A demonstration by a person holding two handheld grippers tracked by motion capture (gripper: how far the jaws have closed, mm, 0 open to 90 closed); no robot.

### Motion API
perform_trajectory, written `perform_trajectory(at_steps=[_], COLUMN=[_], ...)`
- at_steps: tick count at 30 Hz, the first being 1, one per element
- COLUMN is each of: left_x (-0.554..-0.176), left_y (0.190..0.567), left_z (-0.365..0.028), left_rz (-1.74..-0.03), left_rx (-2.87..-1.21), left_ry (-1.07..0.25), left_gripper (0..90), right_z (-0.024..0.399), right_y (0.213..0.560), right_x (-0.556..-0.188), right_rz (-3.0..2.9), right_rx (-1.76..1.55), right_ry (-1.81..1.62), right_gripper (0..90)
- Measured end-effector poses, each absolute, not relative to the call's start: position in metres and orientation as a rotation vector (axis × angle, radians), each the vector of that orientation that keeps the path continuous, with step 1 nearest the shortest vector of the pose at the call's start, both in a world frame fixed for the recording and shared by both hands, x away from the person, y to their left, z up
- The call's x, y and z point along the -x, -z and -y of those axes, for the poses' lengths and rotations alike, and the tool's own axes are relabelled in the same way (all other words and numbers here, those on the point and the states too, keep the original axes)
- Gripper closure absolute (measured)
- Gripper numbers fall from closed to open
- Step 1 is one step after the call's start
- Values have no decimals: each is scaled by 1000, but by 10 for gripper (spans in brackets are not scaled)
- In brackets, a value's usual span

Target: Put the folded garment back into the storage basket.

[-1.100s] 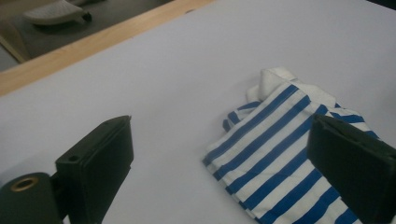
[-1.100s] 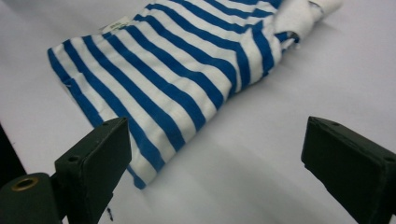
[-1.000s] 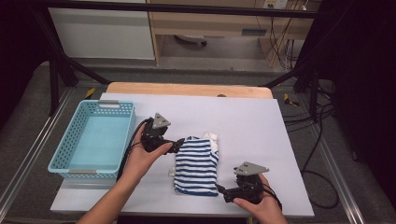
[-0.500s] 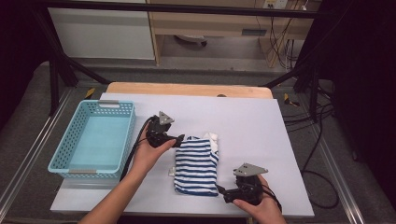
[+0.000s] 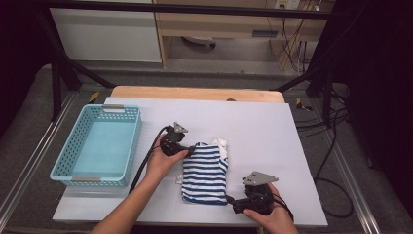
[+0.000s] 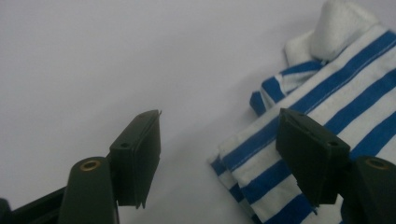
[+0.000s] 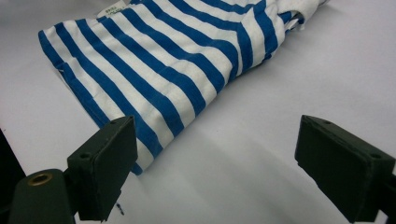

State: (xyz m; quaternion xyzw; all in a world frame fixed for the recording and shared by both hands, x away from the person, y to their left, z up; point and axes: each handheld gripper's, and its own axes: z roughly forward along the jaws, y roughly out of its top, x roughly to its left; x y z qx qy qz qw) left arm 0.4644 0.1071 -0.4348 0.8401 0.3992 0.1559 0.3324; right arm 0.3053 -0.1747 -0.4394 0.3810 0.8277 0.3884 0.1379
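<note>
White surface (image 5: 272, 126) on a wooden table, dark room behind with cables on the floor. Nearest, the right claw (image 5: 233, 204) lies low at the near right corner of a folded blue-and-white striped shirt (image 5: 207, 170); its jaws stand wide apart and empty, one jaw beside the shirt's hem (image 7: 140, 154), the other over bare surface. The shirt rests at mid-surface, white collar (image 6: 341, 23) at its far end. Beyond, the left claw (image 5: 191, 148) sits at the shirt's far left corner, jaws spread wide and holding nothing, one over the striped edge. A blue basket (image 5: 63, 161) stands well apart at left.
</note>
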Motion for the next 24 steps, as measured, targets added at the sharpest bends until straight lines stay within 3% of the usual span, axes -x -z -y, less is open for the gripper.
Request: perform_trajectory(at_steps=[11, 15, 18, 19, 24], left_x=[-456, -448, -443, -442, -438], left_y=[448, 448, 447, 447, 447], left_z=[-109, -107, -105, -104, -103], left_rz=[-1056, -1040, -1034, -1034, -1039], left_rx=[-2197, -2180, -2175, -2174, -2165], left_ry=[-405, -390, -379, -366, -344], left_gripper=[333, 518, 590, 669, 757], right_z=[174, 171, 170, 170, 167], right_y=[439, 438, 438, 437, 438], right_x=[-304, -303, -302, -301, -300], right_rz=[-2399, -2413, -2412, -2421, -2429], right_rx=[-1081, -1061, -1051, -1035, -1017], right_ry=[-1124, -1125, -1128, -1133, -1121], right_gripper=[135, 132, 131, 131, 136])
